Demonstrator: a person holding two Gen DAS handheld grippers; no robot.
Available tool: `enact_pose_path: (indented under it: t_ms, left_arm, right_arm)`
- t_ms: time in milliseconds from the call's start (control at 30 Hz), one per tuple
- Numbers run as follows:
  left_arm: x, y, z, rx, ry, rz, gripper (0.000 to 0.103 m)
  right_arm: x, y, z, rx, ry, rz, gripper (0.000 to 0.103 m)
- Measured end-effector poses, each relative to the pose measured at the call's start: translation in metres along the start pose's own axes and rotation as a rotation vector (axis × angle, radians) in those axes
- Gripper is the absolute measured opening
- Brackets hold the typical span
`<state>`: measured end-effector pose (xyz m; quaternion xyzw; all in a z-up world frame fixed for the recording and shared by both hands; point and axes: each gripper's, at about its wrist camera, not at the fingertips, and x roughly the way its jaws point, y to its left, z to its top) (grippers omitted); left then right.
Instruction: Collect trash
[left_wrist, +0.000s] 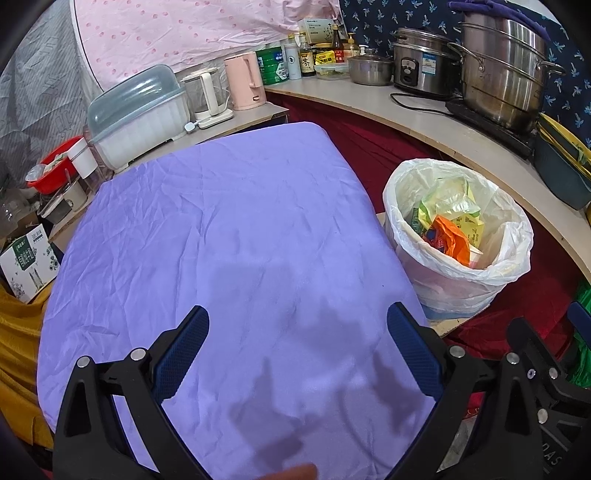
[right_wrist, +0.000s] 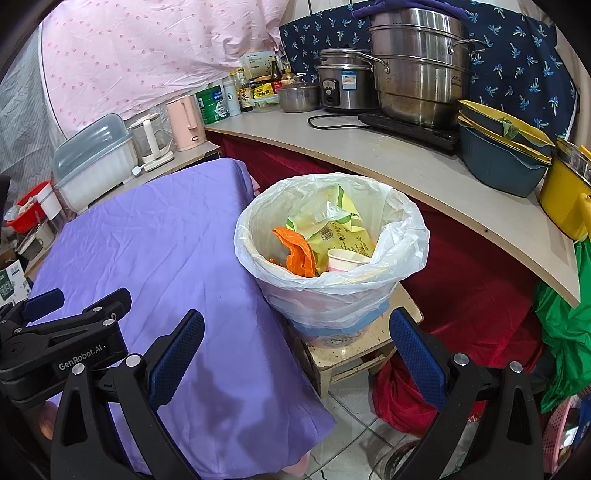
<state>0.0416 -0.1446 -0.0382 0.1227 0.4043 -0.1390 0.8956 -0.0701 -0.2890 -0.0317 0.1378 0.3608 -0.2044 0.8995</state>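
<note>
A bin lined with a white plastic bag (right_wrist: 332, 280) stands on a low stool right of the table; it also shows in the left wrist view (left_wrist: 458, 273). Inside lie an orange wrapper (right_wrist: 297, 251), yellow-green packaging (right_wrist: 340, 225) and a paper cup (right_wrist: 345, 260). My left gripper (left_wrist: 297, 350) is open and empty above the purple tablecloth (left_wrist: 221, 229). My right gripper (right_wrist: 295, 354) is open and empty, near the table's right edge, in front of the bin. The left gripper also shows at the left of the right wrist view (right_wrist: 55, 325).
A curved counter (right_wrist: 406, 162) behind the bin carries steel pots (right_wrist: 417, 62), a rice cooker, bottles and stacked bowls (right_wrist: 502, 147). A pink kettle (left_wrist: 245, 79) and a dish box (left_wrist: 136, 114) stand behind the table. Red cloth hangs under the counter. Tiled floor lies below.
</note>
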Motion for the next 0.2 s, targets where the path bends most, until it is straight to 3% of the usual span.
enact_pose_path:
  t_ms: [200]
  left_arm:
    - [0.0016, 0.0012, 0.0012, -0.001, -0.003, -0.013, 0.093]
  right_arm:
    - [-0.0007, 0.0009, 0.0024, 0.0, -0.003, 0.001, 0.097]
